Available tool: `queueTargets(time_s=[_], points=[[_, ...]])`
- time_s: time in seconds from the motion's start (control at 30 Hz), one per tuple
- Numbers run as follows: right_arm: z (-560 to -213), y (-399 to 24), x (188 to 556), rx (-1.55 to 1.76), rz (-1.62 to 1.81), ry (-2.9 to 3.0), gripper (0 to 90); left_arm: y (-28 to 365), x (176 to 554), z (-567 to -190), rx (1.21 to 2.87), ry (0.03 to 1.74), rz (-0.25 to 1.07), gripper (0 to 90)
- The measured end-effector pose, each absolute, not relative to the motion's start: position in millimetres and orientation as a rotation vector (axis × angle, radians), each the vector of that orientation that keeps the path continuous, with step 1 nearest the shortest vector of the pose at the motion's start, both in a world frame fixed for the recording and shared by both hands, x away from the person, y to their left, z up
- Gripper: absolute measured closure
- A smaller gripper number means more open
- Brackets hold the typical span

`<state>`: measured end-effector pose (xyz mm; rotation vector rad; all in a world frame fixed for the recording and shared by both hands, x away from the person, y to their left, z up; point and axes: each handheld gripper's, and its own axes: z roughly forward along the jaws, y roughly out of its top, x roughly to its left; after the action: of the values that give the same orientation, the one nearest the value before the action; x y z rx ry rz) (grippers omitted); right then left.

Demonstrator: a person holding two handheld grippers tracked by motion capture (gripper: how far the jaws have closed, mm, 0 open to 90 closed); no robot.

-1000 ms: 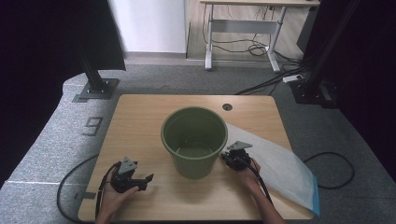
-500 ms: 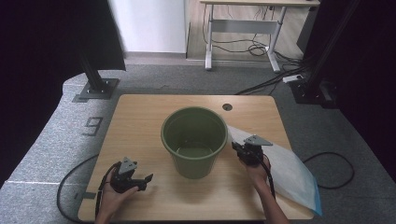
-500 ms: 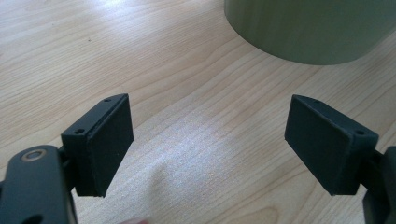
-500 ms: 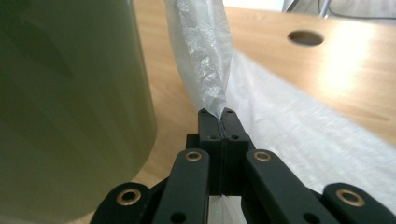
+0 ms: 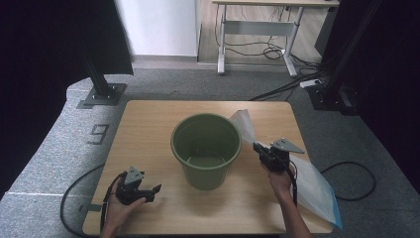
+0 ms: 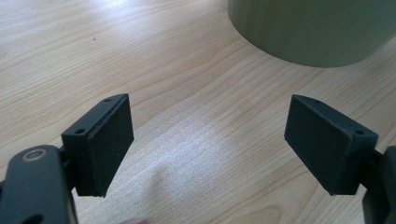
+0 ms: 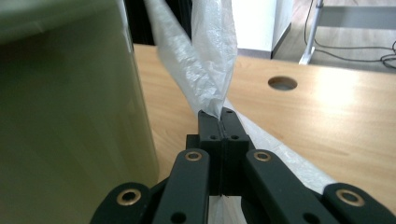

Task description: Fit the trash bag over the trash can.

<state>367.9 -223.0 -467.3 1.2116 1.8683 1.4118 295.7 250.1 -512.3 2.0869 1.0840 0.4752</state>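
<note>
A green bucket (image 5: 205,148) stands upright in the middle of the wooden table, its inside bare; its wall rises at the left of the right gripper view (image 7: 65,116). A translucent white plastic bag (image 5: 312,181) lies along the table's right side. My right gripper (image 5: 257,148) is shut on an edge of the plastic bag (image 7: 205,60), lifted just right of the bucket rim. My left gripper (image 5: 153,190) rests low near the table's front left, open with nothing between its pads (image 6: 109,140). The bucket's base (image 6: 317,32) lies ahead of it.
The table (image 5: 148,124) has a round cable hole (image 7: 282,83) at its back right. Black cables trail from both grippers off the table's front. Grey floor mats, black stand bases and a second desk (image 5: 257,20) lie beyond.
My right gripper has risen and drawn back from the bucket's side, pulling the bag's edge up off the table beside the rim. The left gripper has stayed put.
</note>
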Motion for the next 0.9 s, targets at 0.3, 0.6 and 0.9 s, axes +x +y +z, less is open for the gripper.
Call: queueTargets(time_s=[0.3, 0.6, 0.9], points=[[-440, -234, 361, 1.209, 1.485, 1.787, 88.6, 250, 294, -511, 2.081, 1.081, 0.476, 15.4], [-402, -238, 353, 1.164, 1.530, 1.718, 88.6, 251, 294, -511, 2.069, 1.084, 0.481, 15.5], [-357, -224, 339, 1.040, 1.584, 1.698, 88.6, 252, 294, -510, 2.046, 1.084, 0.475, 16.1]])
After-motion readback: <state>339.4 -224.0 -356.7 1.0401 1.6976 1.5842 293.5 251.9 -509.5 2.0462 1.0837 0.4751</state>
